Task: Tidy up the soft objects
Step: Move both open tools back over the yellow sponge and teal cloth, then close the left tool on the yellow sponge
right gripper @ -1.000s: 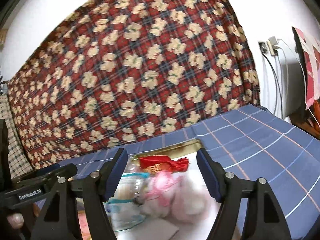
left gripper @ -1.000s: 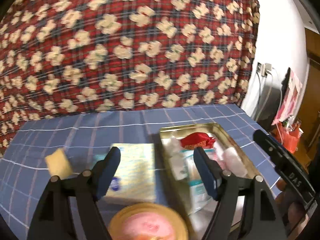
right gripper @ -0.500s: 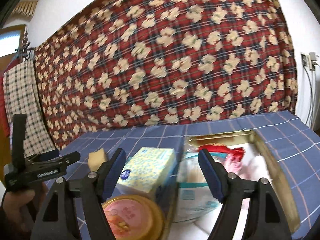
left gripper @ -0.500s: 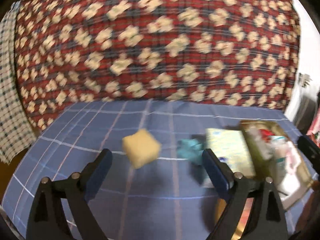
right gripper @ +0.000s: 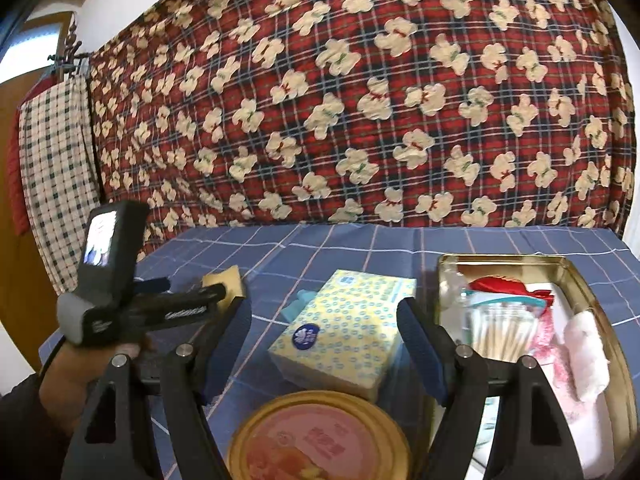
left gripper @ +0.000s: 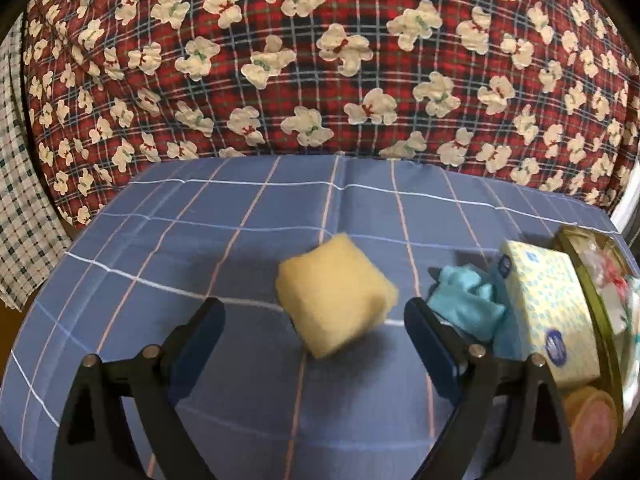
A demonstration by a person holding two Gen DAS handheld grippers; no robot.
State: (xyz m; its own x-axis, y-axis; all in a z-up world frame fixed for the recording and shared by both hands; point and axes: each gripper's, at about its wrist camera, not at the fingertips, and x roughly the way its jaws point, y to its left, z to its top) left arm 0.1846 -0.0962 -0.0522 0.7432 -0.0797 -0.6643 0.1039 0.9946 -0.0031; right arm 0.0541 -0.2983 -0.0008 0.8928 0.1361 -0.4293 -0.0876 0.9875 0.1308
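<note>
Behind everything hangs a red plaid blanket point(left gripper: 320, 60) printed with cream teddy bears, and in front of it lies the blue checked cloth point(left gripper: 200, 240) that covers our work surface. Our left gripper point(left gripper: 314, 316) points down at this cloth with its jaws wide apart; they have just been opening, and nothing is clamped between them. Just ahead of its fingertips, between the two jaws as we look along them, sits the yellow sponge block point(left gripper: 336, 300), tilted on one edge and free of both pads. To the right of that gripper's right finger lies a crumpled turquoise cloth point(left gripper: 464, 300), touching the side of a yellow tissue pack point(left gripper: 540, 308).

Our right gripper point(right gripper: 324, 332) also stands apart, holding nothing. Straight ahead between its jaws rests the same tissue pack, and closer in, below the jaws, a round gold lid with a pink face point(right gripper: 320, 440). To its right sits the gold tin tray point(right gripper: 600, 292), holding a red pouch point(right gripper: 504, 286), a clear tub of cotton swabs point(right gripper: 504, 332) and a pink fluffy item point(right gripper: 584, 352). To its left we see the other hand point(right gripper: 84, 376) gripping the left tool, with the sponge beyond its fingertips
</note>
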